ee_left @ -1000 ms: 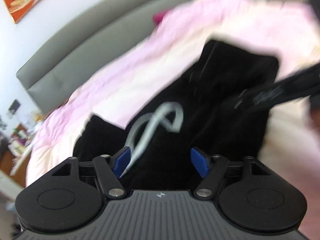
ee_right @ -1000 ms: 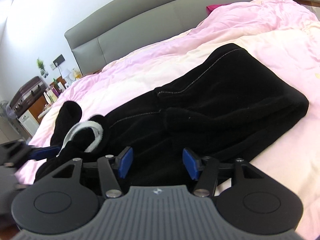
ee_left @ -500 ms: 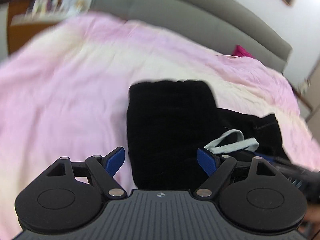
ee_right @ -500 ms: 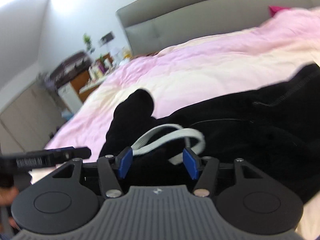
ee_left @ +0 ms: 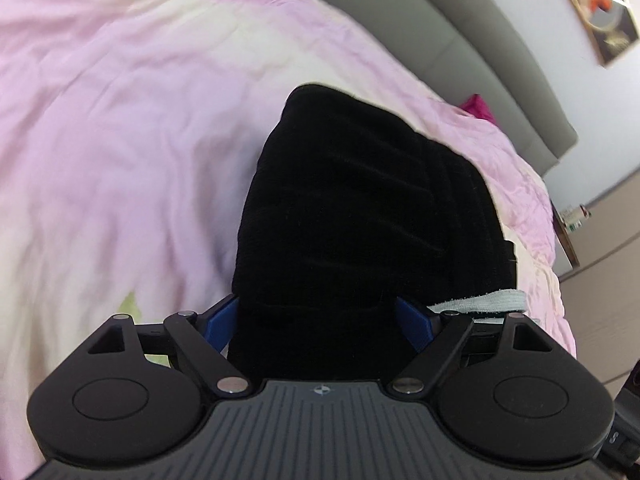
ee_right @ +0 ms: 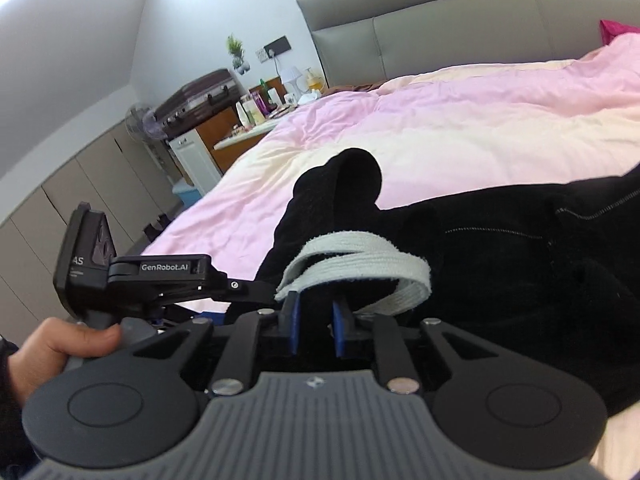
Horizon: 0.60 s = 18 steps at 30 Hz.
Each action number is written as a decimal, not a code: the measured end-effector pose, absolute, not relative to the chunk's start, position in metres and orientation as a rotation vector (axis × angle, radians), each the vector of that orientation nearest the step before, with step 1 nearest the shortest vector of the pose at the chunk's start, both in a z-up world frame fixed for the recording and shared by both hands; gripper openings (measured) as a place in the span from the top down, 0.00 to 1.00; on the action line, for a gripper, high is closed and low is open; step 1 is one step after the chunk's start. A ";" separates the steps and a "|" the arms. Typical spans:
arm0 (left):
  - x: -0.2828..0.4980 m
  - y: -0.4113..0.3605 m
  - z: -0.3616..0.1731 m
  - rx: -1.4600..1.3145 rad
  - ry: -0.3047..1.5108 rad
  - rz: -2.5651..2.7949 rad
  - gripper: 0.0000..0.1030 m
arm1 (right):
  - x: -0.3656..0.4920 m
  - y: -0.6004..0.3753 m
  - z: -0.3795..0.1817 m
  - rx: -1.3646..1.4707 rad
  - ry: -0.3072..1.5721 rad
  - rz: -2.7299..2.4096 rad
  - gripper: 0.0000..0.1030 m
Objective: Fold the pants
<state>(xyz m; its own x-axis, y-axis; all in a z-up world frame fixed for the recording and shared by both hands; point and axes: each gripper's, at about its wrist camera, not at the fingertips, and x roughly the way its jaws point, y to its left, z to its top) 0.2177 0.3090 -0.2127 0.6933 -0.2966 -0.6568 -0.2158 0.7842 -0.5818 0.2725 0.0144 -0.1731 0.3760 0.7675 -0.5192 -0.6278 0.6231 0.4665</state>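
Pink duvet [ee_left: 120, 140] covers the bed; the black pants [ee_left: 360, 208] lie across it, partly folded, one thick fold running away from my left gripper [ee_left: 320, 320]. Its jaws stand spread wide, the fold's near end between the blue pads, which flank it without visibly pressing. My right gripper [ee_right: 316, 322] is closing on a ridge of black cloth at the waist end, just under the pale drawstring [ee_right: 360, 268]. Step in hand, as I judge: gripping both ends for another fold. Next: close left, lift together, keep the drawstring clear.
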 end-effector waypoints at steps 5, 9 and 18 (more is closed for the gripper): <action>0.213 0.292 -0.190 -0.557 0.695 -0.133 0.09 | 0.270 -0.026 -0.168 0.321 0.747 0.835 0.89; 0.214 0.276 -0.188 -0.471 0.711 -0.170 0.09 | 0.281 -0.052 -0.187 0.371 0.799 0.743 0.88; 0.221 0.281 -0.237 -0.589 0.965 -0.059 0.02 | 0.301 -0.027 -0.225 0.265 0.836 0.686 0.82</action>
